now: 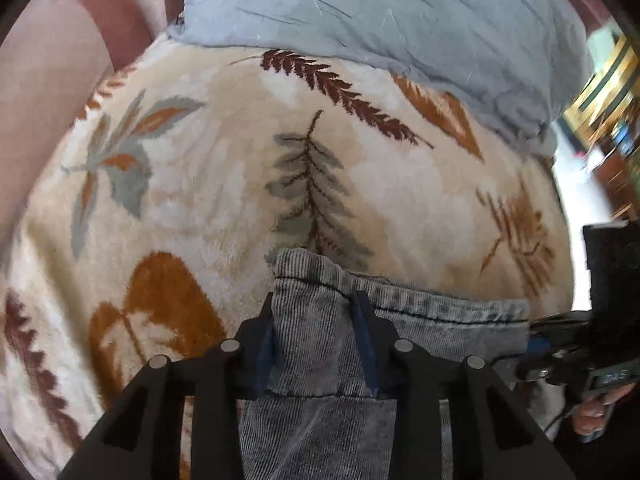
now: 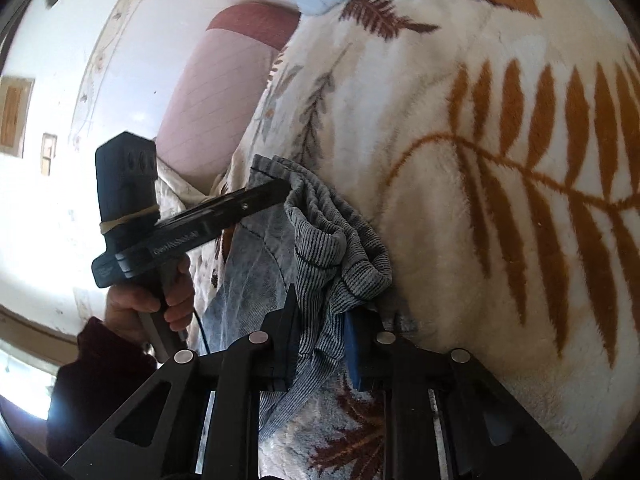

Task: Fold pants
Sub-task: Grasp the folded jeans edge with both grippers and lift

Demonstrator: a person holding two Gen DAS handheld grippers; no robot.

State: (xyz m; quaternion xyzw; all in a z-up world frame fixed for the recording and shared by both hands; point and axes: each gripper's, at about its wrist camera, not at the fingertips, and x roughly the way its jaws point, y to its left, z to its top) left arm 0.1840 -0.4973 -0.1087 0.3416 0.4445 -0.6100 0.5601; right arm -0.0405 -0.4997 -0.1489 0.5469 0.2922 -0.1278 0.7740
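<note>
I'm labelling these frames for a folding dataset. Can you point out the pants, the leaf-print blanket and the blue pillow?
pants (image 1: 400, 320): left wrist view, on the stitched hem.
leaf-print blanket (image 1: 224, 184): left wrist view, on bare cream pile.
blue pillow (image 1: 380, 12): left wrist view, on its wrinkled face.

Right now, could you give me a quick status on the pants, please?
Left hand-held gripper and right hand-held gripper both clamped on pants. Pants bunched over blanket. Nothing in the way.
</note>
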